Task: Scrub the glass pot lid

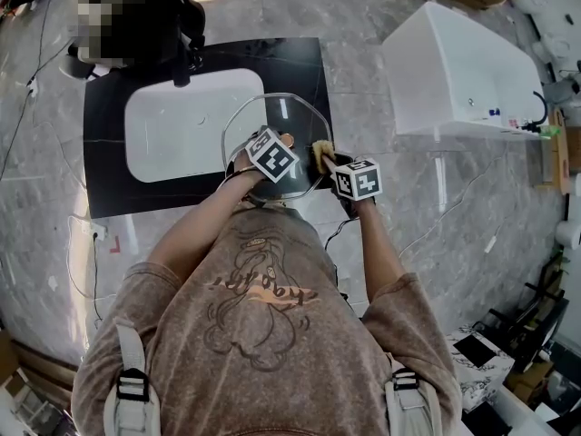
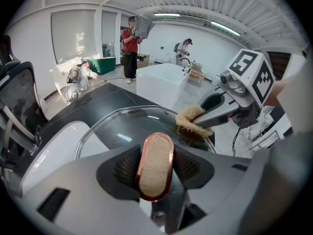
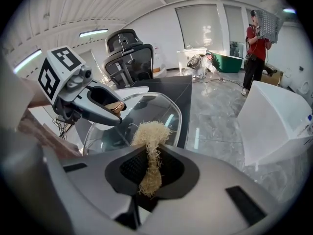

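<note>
The left gripper point(image 2: 155, 167) is clamping the knob point(image 2: 156, 158), likely the safest hold, of the stiff, slippery, breakable glass lid point(image 1: 283, 121) over the counter point(image 1: 104, 157) right of the sink point(image 1: 138, 107), while the right gripper point(image 3: 149, 166) is pinching a scrubber point(image 3: 151, 132) at its rim.

place: workshop hall | signs: floor-set basin point(image 1: 186, 125) — office chair point(image 3: 128, 58) (marble floor point(image 1: 454, 216))

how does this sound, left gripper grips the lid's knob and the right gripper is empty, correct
One thing is off: the right gripper isn't empty. The right gripper view shows it shut on a straw-coloured scrubber. The left gripper does grip the lid's knob.
</note>
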A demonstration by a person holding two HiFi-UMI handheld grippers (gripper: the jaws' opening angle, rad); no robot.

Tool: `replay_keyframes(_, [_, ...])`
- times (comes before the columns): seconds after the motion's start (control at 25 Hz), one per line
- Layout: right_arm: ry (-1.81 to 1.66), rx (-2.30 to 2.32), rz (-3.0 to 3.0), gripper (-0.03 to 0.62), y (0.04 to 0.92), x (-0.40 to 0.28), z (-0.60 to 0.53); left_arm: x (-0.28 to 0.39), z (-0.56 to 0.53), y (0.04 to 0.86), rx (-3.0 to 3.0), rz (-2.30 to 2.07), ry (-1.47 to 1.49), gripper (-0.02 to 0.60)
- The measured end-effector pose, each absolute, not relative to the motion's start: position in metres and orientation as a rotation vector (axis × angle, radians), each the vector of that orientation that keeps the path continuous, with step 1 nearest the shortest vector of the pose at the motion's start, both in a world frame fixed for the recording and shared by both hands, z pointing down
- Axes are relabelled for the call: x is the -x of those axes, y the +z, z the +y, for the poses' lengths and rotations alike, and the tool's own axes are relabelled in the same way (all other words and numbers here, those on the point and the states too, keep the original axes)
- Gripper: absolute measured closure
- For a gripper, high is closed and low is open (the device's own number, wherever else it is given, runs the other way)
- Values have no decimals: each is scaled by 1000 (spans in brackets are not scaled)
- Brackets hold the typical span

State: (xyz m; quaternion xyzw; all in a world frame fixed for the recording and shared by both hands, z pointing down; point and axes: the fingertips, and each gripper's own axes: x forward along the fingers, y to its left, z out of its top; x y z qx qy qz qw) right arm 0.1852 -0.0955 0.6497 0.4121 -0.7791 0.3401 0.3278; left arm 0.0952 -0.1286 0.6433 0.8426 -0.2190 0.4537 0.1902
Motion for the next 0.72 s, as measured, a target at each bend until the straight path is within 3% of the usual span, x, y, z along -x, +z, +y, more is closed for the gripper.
replay_keyframes(0.72, [919, -1002, -2046, 546, 647, -146, -48, -96, -128, 643, -2365, -612, 1283, 374])
